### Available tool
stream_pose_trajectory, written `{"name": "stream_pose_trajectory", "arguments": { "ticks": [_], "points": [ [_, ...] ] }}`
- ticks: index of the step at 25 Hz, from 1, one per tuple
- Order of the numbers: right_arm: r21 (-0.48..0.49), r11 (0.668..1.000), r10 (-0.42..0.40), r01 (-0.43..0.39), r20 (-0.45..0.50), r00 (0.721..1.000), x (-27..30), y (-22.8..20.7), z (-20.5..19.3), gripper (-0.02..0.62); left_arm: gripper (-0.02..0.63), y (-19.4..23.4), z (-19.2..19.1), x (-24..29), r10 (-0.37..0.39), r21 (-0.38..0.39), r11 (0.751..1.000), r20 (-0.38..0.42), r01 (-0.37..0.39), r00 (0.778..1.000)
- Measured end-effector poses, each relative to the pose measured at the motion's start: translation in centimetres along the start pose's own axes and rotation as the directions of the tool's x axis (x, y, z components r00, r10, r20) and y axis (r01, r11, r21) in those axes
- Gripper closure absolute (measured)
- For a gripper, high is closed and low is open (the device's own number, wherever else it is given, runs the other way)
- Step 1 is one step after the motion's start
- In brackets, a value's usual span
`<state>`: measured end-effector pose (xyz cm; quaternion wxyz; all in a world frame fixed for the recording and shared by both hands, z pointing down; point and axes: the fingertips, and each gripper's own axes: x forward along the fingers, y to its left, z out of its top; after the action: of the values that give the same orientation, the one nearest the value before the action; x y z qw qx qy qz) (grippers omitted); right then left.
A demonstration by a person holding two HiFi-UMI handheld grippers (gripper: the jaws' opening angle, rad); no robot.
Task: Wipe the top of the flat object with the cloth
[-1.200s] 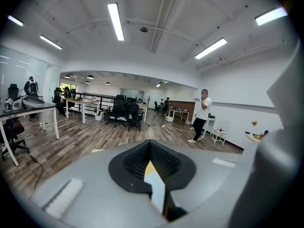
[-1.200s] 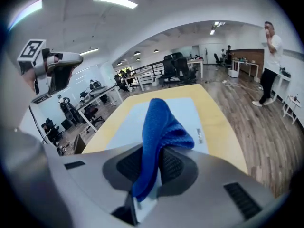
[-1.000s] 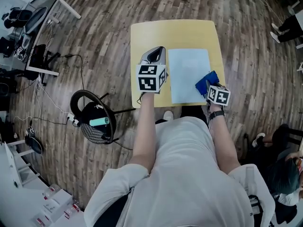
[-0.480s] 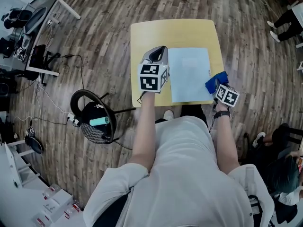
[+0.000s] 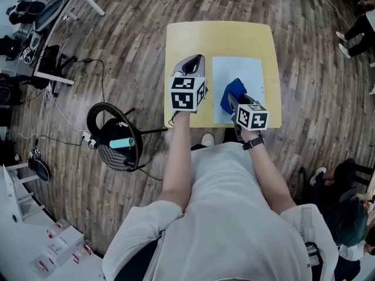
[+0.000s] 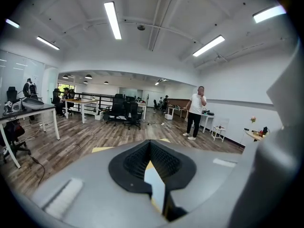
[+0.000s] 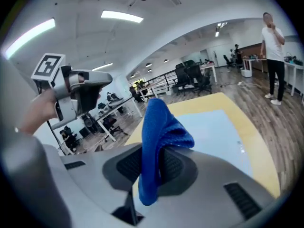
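Observation:
A pale blue flat sheet (image 5: 240, 78) lies on the right half of a small yellow table (image 5: 193, 37). My right gripper (image 5: 234, 101) is shut on a blue cloth (image 5: 232, 92), which hangs over the sheet's near left part. In the right gripper view the cloth (image 7: 159, 132) stands folded between the jaws of the right gripper (image 7: 152, 148), with the sheet (image 7: 213, 127) beyond it. My left gripper (image 5: 193, 62) hovers over the table just left of the sheet, jaws together and empty; its own view shows the left gripper (image 6: 152, 146) shut, with a sliver of sheet behind.
A round black stool (image 5: 114, 142) with a teal item stands on the wood floor to the left. Desks and cables fill the top-left corner (image 5: 47, 28). A person (image 6: 194, 110) stands far off in the office; chairs and desks are behind.
My right gripper has carried the cloth leftward, from the sheet's right edge to its near left part. The left gripper has stayed in place.

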<state>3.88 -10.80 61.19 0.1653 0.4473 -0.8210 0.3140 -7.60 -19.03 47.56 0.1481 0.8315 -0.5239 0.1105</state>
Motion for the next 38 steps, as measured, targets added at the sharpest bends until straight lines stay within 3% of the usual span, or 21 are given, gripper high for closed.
{"name": "stream_pose_trajectory", "arguments": {
  "ticks": [5, 9, 16, 20, 26, 31, 34, 38],
  "points": [
    [-0.057, 0.987, 0.144, -0.15, -0.107, 0.984, 3.1, 6.0, -3.2, 0.528, 0.6, 1.2, 0.1, -0.9, 0.036, -0.016, 0.999, 0.009, -0.036, 0.999],
    [-0.102, 0.983, 0.132, -0.154, -0.196, 0.972, 3.9, 5.8, -6.1, 0.528, 0.6, 1.8, 0.3, -1.4, 0.049, -0.02, 0.999, 0.017, -0.049, 0.999],
    [-0.032, 0.999, -0.024, 0.019, -0.172, 0.985, 0.3, -1.9, -7.0, 0.528, 0.601, 1.4, 0.1, -0.7, 0.033, -0.021, 0.999, 0.011, -0.033, 0.999],
    [0.017, 0.989, -0.147, 0.15, -0.135, 0.98, -3.2, -7.2, -6.6, 0.528, 0.601, 0.2, 0.0, 0.3, -0.001, -0.011, 1.0, 0.0, 0.001, 1.0],
    [0.002, 0.922, -0.385, 0.387, -0.095, 0.918, -8.8, -15.7, -6.1, 0.528, 0.6, -2.7, -0.1, 1.7, -0.066, 0.024, 0.998, -0.016, 0.066, 0.998],
    [0.061, 0.883, -0.461, 0.466, -0.082, 0.884, -11.6, -19.2, -6.3, 0.528, 0.6, -3.5, 0.0, 2.1, -0.081, 0.037, 0.996, -0.014, 0.081, 0.997],
    [0.077, 0.895, -0.435, 0.44, -0.072, 0.897, -11.4, -18.6, -6.2, 0.528, 0.601, -3.2, 0.0, 2.0, -0.076, 0.034, 0.996, -0.014, 0.077, 0.997],
    [0.086, 0.95, -0.298, 0.3, -0.035, 0.954, -9.4, -14.7, -4.4, 0.529, 0.6, -2.5, 0.0, 1.6, -0.058, 0.022, 0.998, -0.009, 0.058, 0.998]
  ]
}}
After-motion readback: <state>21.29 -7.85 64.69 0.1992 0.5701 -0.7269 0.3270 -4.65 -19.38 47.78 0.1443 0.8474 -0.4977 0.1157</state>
